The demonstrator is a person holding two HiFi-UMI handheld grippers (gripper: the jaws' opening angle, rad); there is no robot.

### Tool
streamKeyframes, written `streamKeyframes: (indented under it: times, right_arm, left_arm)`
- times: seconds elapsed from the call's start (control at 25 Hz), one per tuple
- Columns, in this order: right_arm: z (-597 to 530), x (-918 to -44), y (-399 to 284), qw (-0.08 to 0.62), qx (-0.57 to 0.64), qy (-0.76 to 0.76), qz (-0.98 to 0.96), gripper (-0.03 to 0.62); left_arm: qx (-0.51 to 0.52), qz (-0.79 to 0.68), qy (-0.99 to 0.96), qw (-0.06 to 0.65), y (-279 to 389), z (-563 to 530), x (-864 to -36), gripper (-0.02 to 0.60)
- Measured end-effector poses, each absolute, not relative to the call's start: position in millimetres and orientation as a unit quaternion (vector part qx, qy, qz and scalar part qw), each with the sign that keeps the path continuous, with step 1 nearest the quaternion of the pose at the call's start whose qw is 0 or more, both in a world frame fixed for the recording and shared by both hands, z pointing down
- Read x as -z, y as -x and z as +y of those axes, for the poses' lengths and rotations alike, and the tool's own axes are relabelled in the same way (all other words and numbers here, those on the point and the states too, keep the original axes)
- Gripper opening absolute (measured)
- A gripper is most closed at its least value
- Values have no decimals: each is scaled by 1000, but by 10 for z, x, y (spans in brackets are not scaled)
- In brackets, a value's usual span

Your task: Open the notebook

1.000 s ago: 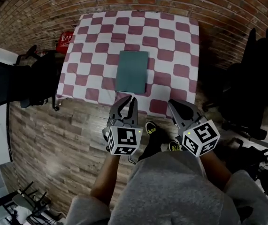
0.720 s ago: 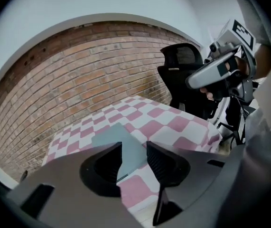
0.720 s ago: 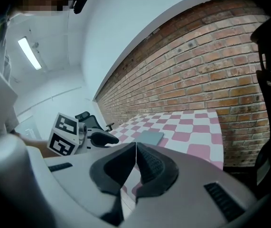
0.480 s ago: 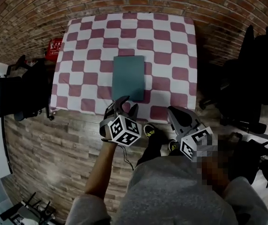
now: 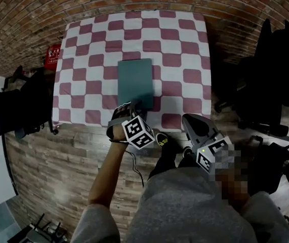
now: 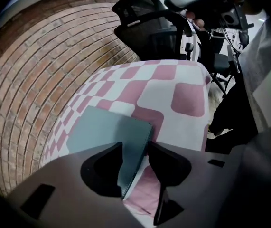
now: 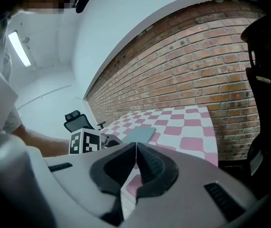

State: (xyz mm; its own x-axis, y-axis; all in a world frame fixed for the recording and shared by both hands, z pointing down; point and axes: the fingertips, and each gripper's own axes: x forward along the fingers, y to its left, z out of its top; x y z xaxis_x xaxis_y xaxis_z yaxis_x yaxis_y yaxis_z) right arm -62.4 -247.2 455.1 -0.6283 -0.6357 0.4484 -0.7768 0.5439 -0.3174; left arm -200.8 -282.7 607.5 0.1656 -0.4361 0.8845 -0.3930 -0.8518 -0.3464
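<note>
A closed teal notebook (image 5: 135,81) lies in the middle of a table under a pink-and-white checked cloth (image 5: 184,54). My left gripper (image 5: 129,108) tilts down over the notebook's near edge. In the left gripper view its jaws (image 6: 135,147) stand apart, and the notebook's (image 6: 104,129) near corner and page edges show in the gap; no pad presses on it. My right gripper (image 5: 192,121) hangs off the table's near right edge with nothing in it. Its jaws (image 7: 136,148) meet, and the notebook (image 7: 140,135) lies farther off on the cloth.
A brick wall runs behind the table and wooden floor lies in front of it. A black office chair (image 5: 2,113) stands at the left, another black chair (image 5: 271,70) at the right. A red object (image 5: 53,56) sits by the table's left side.
My left gripper has moved forward and down to the notebook's near edge and rolled over, so its marker cube now faces differently. The right gripper has barely shifted.
</note>
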Motion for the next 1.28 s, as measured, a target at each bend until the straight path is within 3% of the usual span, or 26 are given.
streamKeyframes:
  times: [0.12,0.28,0.72,1.0,1.28]
  right_arm:
    - [-2476,-4535,602,139,-249,-412,-866,26]
    - [-2451,-4507,568,137,-244,-420,-864,26]
    - [-2383,-4414,368,127,-238,-443,-855,26]
    - [-2438,-4398,394,121,-237,-429,-863,26]
    - [-2555,-4349,396,114,-238,-421,-868,27]
  left_arm:
    - [590,256,765,22,1995,-2829,-6070,170]
    - [607,227,761,37,1999,-2779,-6105,118]
    - [628,220,745,47,1931,-2804,-6067,115]
    - [589,254,766,36,1962,-2796,-5998,35]
    - [616,237,746,90,1916,-2768,-6076,77]
